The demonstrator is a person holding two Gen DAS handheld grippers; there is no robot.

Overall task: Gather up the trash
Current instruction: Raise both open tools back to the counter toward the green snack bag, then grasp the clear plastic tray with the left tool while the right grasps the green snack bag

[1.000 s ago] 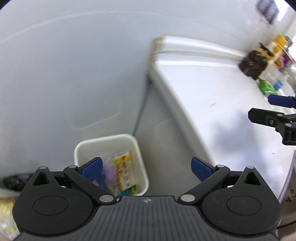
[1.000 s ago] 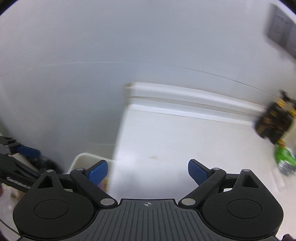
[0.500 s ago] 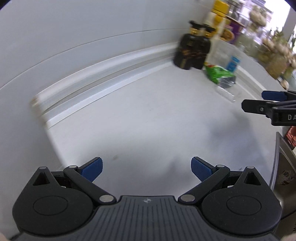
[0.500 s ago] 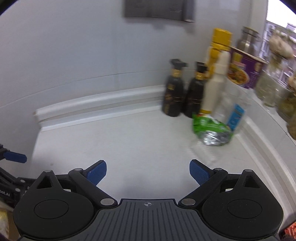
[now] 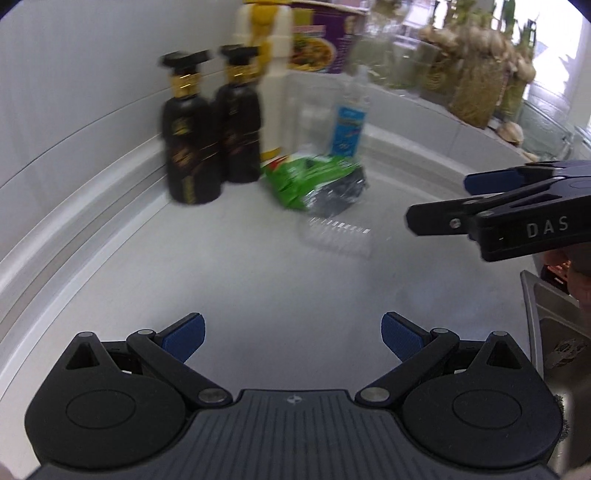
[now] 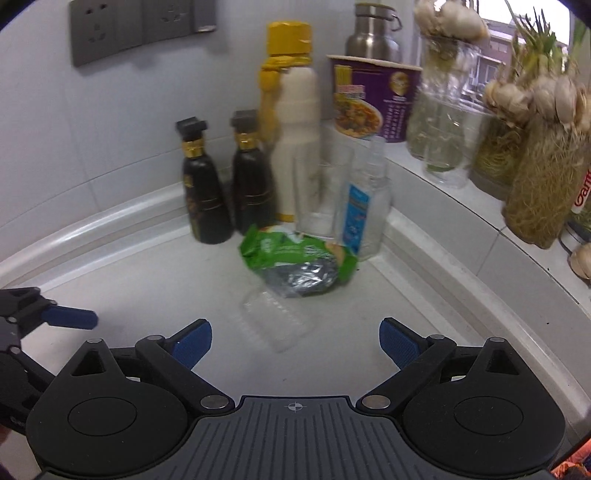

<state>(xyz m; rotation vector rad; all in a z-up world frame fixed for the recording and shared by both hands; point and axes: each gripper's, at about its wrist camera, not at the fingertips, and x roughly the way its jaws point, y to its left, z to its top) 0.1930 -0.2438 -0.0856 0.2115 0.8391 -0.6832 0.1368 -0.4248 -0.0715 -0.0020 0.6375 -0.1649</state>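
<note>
Blurred clear plastic tray (image 6: 273, 325) on the white bench (image 6: 147, 280) – edges hard to trace – touching the green wrapper (image 6: 295, 258) at 12 o'clock. Right claw (image 6: 295, 339) and left claw (image 5: 293, 338) both spread, empty.

Two dark bottles (image 6: 221, 184) stand side by side in the corner of the white tabletop (image 6: 147, 280), a tall cream bottle (image 6: 295, 140) just beside them. On the ledge sit a purple noodle cup (image 6: 373, 103), a steel flask (image 6: 373, 37) and jars of sprouting garlic (image 6: 535, 147). Grey sockets (image 6: 136, 26) hang on the wall.
</note>
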